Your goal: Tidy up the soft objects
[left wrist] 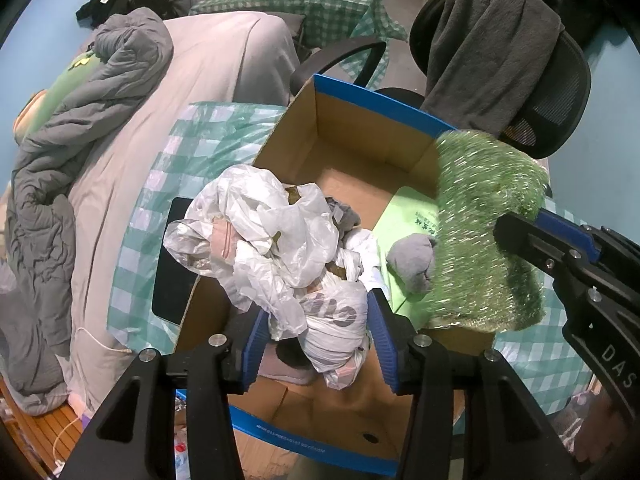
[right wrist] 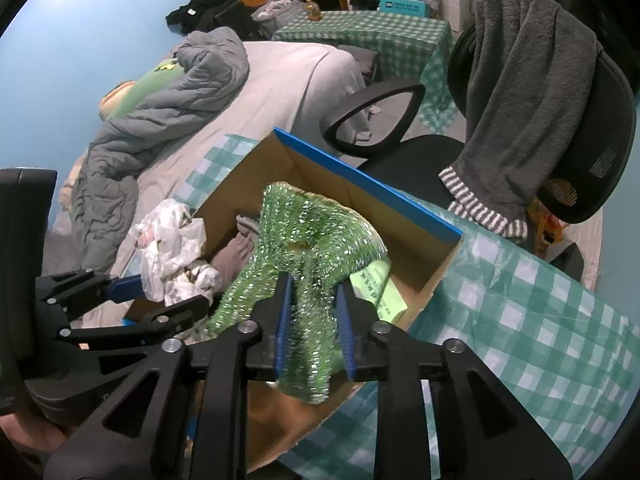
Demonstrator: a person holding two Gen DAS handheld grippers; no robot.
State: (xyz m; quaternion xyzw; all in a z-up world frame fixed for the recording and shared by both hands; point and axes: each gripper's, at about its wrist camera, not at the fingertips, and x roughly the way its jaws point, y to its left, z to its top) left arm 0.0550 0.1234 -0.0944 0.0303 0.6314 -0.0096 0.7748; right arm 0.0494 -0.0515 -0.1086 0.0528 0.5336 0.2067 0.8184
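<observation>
Two grippers are engaged over one cardboard box (left wrist: 360, 152), which serves as the landmark. From the left wrist view, the left gripper (left wrist: 318, 334) is seen closed around a bundle of white plastic bags (left wrist: 276, 236) raised just above the box's near end, while a grey sock (left wrist: 414, 262) and a green paper (left wrist: 412, 208) lie on the box floor. From the right wrist view, the right gripper (right wrist: 314, 312) is seen clamped narrowly on a green tinsel cloth (right wrist: 308, 240), which is draped over the box's near rim and hangs above its interior. The step in hand is judged to be placement of both soft items into the box. A lowering into the box's clear far half, then a release, is judged to be required next.
</observation>
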